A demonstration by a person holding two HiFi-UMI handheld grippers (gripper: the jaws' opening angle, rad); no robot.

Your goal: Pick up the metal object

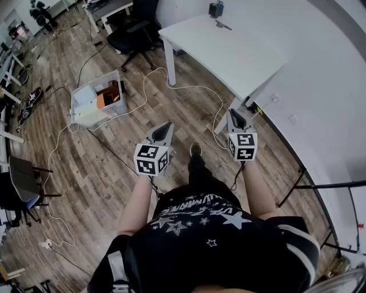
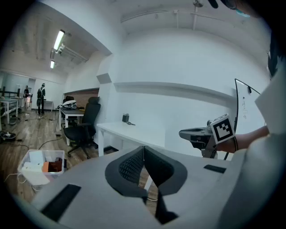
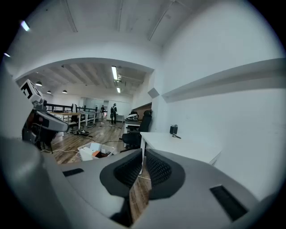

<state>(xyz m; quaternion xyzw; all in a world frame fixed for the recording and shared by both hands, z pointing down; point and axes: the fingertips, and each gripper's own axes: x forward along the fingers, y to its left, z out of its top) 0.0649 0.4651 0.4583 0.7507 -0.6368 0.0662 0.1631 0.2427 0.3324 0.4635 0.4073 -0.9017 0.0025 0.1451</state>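
Note:
A small metal object [image 1: 223, 24] lies on the far end of a white table [image 1: 229, 54], beside a dark holder [image 1: 215, 9]. I stand on the wooden floor well short of the table, with both grippers held out in the air before me. My left gripper [image 1: 165, 126] is shut with nothing in it, and its jaw tips meet in the left gripper view [image 2: 143, 148]. My right gripper [image 1: 235, 113] is also shut and empty [image 3: 143, 152]. The metal object [image 3: 177, 137] and the holder [image 3: 174, 129] show small and far off past the right jaws.
An open white box [image 1: 97, 103] with orange and brown contents sits on the floor to the left. White cables trail across the floor [image 1: 143, 91]. A black office chair [image 1: 134, 31] stands by the table's left end. A wall [image 1: 320, 86] runs along the right.

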